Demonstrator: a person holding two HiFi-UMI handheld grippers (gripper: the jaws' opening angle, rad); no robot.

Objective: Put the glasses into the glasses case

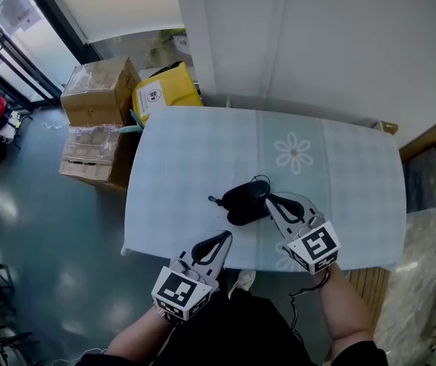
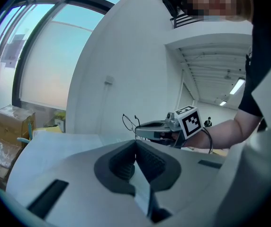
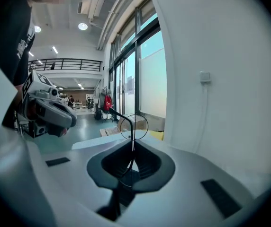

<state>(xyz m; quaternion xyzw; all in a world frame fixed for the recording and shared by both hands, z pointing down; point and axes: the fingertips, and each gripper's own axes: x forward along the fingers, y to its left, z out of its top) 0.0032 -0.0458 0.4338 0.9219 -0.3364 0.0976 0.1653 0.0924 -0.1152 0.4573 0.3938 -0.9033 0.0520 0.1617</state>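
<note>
Overhead, we record a rectangular table under a pale blue checked cloth with white daisy prints (image 1: pixel 180 166), set against a white wall (image 1: pixel 332 36). Stacked brown cardboard boxes (image 1: pixel 100 90) and a yellow bag (image 1: pixel 165 90) stand on the glossy grey floor (image 1: pixel 43 227) at the table's 10 o'clock.

A black oval glasses case (image 1: pixel 241 203) lies near the table's centre. The right gripper (image 1: pixel 270 202) is just beside it at 3 o'clock. The left gripper (image 1: pixel 224 239) hangs over the near edge at the case's 6 o'clock, apart from it.

The head view shows the thin wire-framed glasses (image 3: pixel 133 126) only as a faint loop above the case. The right gripper view shows them plainly: its jaws are clamped on the frame, one round lens standing up at 12 o'clock. That view also shows tall windows (image 3: pixel 140 65) and a long hall behind.

The left gripper view shows its jaws pressed together with nothing between them.
</note>
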